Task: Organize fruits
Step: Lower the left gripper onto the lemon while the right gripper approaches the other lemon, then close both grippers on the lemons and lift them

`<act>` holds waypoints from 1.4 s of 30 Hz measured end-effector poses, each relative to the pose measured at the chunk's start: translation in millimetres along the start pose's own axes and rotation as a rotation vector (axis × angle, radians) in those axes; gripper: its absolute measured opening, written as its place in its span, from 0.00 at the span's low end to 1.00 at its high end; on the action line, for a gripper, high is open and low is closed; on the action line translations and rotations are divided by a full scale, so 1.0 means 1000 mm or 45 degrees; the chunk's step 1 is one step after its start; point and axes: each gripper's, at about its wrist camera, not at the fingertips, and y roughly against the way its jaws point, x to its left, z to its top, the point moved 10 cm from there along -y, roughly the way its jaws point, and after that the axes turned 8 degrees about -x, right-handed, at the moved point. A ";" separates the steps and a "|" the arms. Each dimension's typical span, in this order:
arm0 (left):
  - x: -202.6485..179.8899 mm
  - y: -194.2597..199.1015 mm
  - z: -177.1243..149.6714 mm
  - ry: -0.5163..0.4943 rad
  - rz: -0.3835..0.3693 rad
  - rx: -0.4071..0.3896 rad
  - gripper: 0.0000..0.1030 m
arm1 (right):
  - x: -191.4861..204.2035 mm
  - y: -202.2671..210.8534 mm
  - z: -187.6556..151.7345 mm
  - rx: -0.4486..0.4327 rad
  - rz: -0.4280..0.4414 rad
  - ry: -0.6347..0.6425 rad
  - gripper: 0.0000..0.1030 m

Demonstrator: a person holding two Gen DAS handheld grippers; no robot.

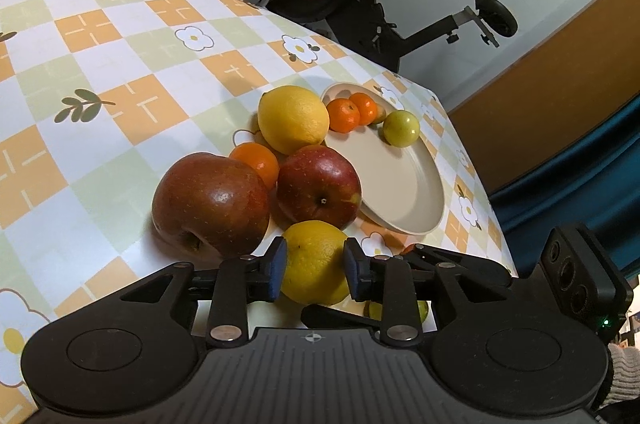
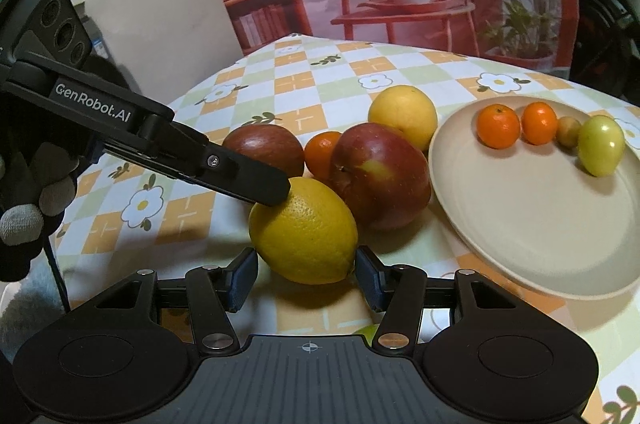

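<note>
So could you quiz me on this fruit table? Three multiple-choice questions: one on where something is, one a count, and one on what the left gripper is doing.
1. Where is the green fruit?
A. on the plate
B. in a bowl
C. on a chair

2. How many tangerines lie on the plate?
A. one
B. two
C. four

3. What is the left gripper doing?
A. shut on nothing
B. holding a cup
C. closed around the near lemon

Answers:
1. A, it rests inside the plate near the far rim.
2. B, two sit side by side next to a small brownish fruit.
3. C, its blue pads press the lemon's two sides.
</note>
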 end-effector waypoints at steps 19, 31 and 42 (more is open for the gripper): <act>-0.007 -0.003 -0.004 -0.049 0.015 -0.036 0.40 | -0.006 0.003 -0.003 -0.021 0.000 -0.065 0.48; -0.008 -0.002 -0.004 -0.060 0.012 -0.050 0.39 | -0.008 0.005 -0.002 -0.026 -0.005 -0.076 0.48; -0.026 -0.004 0.000 -0.052 0.010 -0.063 0.38 | -0.012 0.024 0.001 -0.095 -0.044 -0.075 0.48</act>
